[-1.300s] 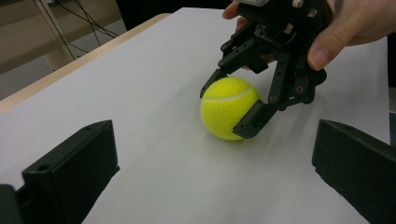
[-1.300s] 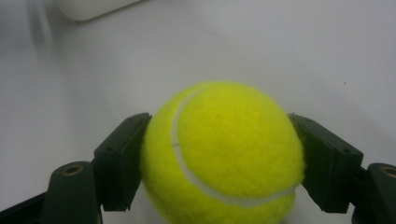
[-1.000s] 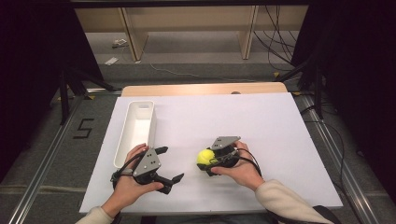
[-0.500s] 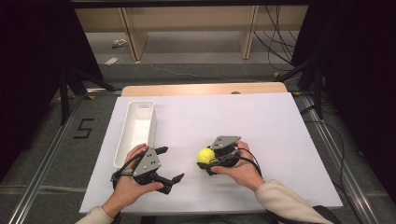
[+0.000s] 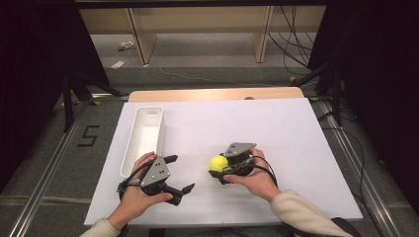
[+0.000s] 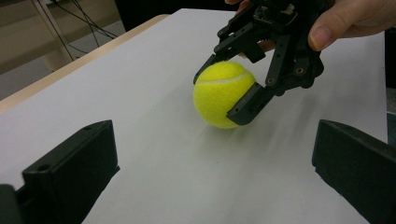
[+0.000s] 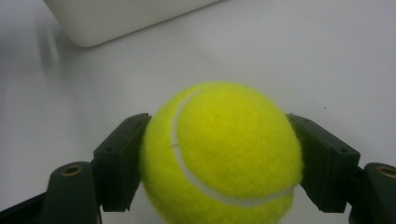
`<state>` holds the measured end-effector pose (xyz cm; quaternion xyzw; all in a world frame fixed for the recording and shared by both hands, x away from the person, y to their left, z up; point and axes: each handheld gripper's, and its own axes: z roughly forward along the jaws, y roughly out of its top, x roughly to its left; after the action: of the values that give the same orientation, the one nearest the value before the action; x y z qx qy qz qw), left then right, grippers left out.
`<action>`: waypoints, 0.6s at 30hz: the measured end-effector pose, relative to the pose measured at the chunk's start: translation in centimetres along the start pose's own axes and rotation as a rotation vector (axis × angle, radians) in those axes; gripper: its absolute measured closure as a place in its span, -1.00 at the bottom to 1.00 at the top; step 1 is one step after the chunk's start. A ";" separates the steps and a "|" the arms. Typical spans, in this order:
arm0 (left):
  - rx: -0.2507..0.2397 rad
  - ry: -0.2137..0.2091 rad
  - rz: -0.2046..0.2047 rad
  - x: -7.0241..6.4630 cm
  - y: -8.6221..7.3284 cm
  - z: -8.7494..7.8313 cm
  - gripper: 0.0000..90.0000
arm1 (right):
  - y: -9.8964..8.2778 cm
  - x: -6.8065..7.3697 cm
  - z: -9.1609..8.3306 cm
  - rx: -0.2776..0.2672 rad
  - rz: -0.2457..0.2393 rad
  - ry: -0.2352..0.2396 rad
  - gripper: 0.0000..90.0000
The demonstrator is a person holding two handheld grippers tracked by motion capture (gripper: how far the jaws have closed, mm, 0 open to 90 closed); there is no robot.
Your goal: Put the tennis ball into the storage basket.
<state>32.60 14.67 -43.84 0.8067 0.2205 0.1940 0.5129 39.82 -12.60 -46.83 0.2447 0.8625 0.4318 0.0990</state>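
Between the jaws of my right claw (image 5: 221,170) sits the tennis ball (image 5: 218,163), gripped across its middle, low over the counter (image 5: 276,128). It looks light, fuzzy and springy, so I judge firm pressure suits. My left claw (image 5: 179,174) gapes wide beside it, empty.

A white table top (image 5: 276,128) was seen on a light wooden board, its far edge (image 5: 212,94) left exposed. Grey carpeted floor (image 5: 44,163) was laid around it — a dark "5" marking (image 5: 88,136) was noted at the left. Metal rails (image 5: 42,170) were run along both sides. Beyond the table, pale wooden shelving legs (image 5: 141,42) were seen, with black cables (image 5: 291,44) hung at the right. Small scraps (image 5: 118,64) were left on the floor. Black curtains (image 5: 29,59) were hung on either side — lighting was even, from above.
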 end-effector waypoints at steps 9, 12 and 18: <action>-0.001 0.001 0.000 0.0 0.0 0.0 -1.00 | 0.2 0.0 -0.2 -0.010 0.009 -0.003 -0.42; -0.002 0.001 0.000 0.0 0.0 0.0 -1.00 | 0.2 0.0 -0.2 -0.011 0.010 -0.004 -0.42; -0.002 0.001 0.000 0.0 0.0 0.0 -1.00 | 0.2 0.0 -0.2 -0.013 0.013 -0.005 -0.42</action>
<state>32.59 14.70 -43.81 0.8061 0.2207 0.1948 0.5134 39.82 -12.68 -46.53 0.2507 0.8577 0.4375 0.1000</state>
